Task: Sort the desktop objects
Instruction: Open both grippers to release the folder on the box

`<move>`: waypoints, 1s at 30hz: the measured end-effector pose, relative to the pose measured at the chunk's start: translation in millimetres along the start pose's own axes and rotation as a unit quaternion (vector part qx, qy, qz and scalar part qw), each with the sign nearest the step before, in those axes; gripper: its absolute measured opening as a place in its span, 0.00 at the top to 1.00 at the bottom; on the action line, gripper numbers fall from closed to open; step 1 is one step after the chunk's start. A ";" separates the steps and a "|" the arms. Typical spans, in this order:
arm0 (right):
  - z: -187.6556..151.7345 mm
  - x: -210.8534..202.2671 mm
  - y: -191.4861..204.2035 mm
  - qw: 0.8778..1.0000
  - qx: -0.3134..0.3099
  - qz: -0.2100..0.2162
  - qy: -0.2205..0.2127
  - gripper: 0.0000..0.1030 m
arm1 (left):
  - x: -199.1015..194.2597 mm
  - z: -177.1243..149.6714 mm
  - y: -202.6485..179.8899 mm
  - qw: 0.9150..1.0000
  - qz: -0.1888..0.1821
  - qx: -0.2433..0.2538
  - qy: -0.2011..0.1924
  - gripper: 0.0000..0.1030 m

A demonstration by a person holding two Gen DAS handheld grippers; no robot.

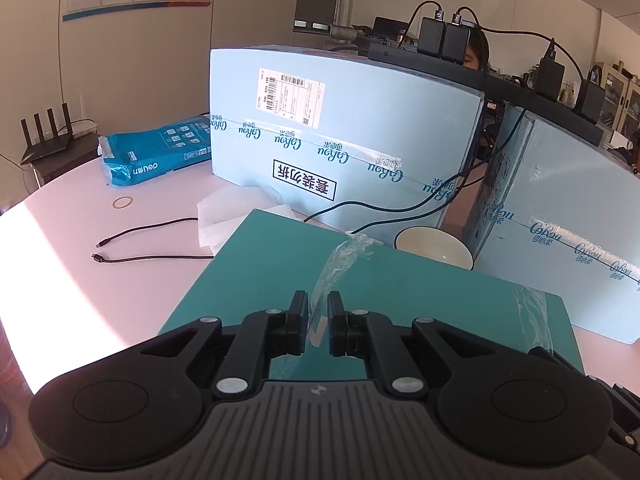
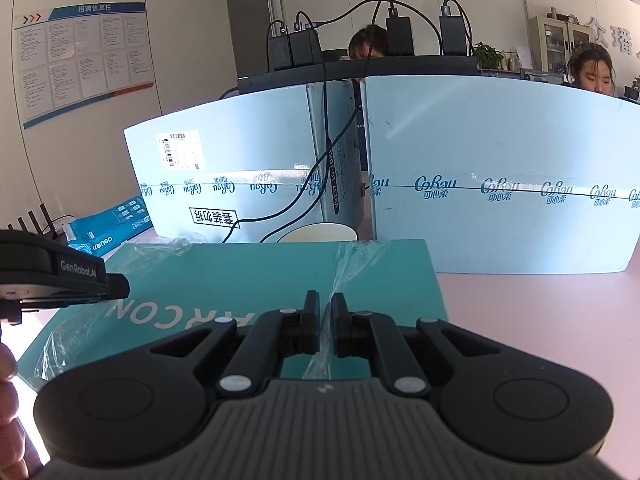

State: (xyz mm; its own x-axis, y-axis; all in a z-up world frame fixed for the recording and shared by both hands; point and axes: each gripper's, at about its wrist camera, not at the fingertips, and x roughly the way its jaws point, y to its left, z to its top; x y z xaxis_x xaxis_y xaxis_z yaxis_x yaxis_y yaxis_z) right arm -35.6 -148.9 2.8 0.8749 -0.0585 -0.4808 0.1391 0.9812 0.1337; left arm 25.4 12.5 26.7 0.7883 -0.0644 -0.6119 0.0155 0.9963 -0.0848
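A: Hovering over the teal box (image 2: 248, 280), both claws are pointing forward and a little down. The left claw (image 1: 318, 312) is having its jaws together, with only a thin slit, and nothing is clamped. The right claw (image 2: 326, 314) is the same, together and empty.

B: Where is the box lying from them?

A: It is lying flat on the pink table (image 2: 540, 320), directly under and in front of both claws. Its long axis is running left to right across the view, so each claw is facing one half. A strip of clear tape (image 1: 340, 264) is crossing the lid just ahead of the left claw.

B: And the other things?

A: The white bowl (image 1: 434, 246) is sitting behind the box, nearer the right hand. The black cable (image 1: 152, 240) and the rubber band (image 1: 123, 202) are lying far to the left, so the left hand is probably nearer to them.
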 end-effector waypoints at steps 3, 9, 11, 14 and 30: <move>0.4 1.2 -1.8 1.000 0.005 0.001 0.002 0.91 | 2.8 -1.1 0.4 1.000 0.001 0.000 0.004 0.94; -1.4 2.5 -0.9 1.000 0.002 0.003 0.008 0.91 | 6.3 -4.4 1.5 1.000 0.004 0.002 0.009 0.94; -1.6 3.0 -1.0 1.000 0.001 0.003 0.009 0.91 | 7.2 -5.7 1.5 1.000 0.003 0.003 0.011 0.94; -2.5 4.8 -2.7 1.000 0.006 0.004 0.015 0.91 | 9.8 -7.6 2.1 1.000 0.004 0.004 0.017 0.94; -4.9 9.4 -1.2 1.000 0.002 0.006 0.022 0.91 | 13.8 -8.9 -0.1 1.000 -0.014 0.012 0.015 0.75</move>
State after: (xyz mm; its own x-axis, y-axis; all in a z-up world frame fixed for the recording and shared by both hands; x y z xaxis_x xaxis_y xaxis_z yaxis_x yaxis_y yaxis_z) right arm -29.7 -149.7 -6.1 0.8555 -0.0384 -0.5164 0.1303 0.9811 0.1429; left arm 30.8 11.0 11.3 0.7686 -0.0942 -0.6327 0.0534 0.9951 -0.0832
